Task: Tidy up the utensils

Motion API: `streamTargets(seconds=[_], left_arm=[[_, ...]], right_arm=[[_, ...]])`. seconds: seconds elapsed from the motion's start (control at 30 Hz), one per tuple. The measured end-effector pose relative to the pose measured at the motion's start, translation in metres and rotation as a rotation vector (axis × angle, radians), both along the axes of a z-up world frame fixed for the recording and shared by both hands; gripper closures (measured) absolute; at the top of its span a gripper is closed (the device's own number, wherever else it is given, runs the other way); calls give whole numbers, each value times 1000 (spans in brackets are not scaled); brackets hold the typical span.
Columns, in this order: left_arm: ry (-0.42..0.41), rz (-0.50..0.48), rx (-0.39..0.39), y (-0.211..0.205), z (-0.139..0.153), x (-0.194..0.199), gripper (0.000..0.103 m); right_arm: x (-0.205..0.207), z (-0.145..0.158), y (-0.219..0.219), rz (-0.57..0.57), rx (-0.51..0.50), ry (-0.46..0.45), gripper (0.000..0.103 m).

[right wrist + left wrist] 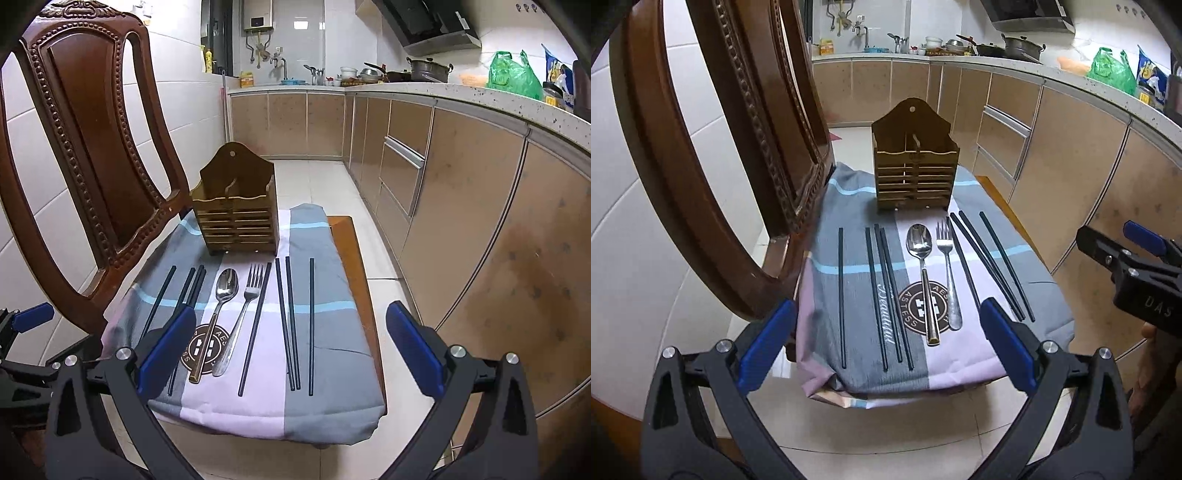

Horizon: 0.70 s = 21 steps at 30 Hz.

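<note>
Both wrist views face the cloth-covered stool (997,354) from near.

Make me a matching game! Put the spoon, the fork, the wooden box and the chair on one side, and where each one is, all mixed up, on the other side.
Things:
1. spoon
2. fork
3. wooden box
4. chair

Places:
A. stands upright at the far end of the cloth
B. lies just left of the fork
C. stands off the cloth, along its left side
D. lies between the spoon and the right group of chopsticks

Pairs: 1-B, 2-D, 3-A, 4-C
</note>
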<state>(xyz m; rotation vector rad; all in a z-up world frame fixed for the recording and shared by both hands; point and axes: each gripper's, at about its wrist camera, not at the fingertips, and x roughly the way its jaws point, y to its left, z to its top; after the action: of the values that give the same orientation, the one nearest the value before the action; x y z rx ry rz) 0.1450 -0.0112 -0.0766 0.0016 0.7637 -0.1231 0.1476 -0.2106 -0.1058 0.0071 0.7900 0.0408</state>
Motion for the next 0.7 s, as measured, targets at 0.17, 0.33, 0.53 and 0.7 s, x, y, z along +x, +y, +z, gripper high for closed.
streamTargets(seconds=[0.17,0.33,0.53,0.7], left_arm=[[-4,9,6,2,-2,4,4],[2,19,-13,7,-5,14,8],[38,33,2,6,-16,38,15],[70,45,24,1,-27,68,30]], right_arm=[[-2,-1,-4,15,27,-32,3],[-1,-2,-6,33,39,-37,3],[8,-11,-6,53,10,6,3],[21,-20,-12,65,26,52,3]])
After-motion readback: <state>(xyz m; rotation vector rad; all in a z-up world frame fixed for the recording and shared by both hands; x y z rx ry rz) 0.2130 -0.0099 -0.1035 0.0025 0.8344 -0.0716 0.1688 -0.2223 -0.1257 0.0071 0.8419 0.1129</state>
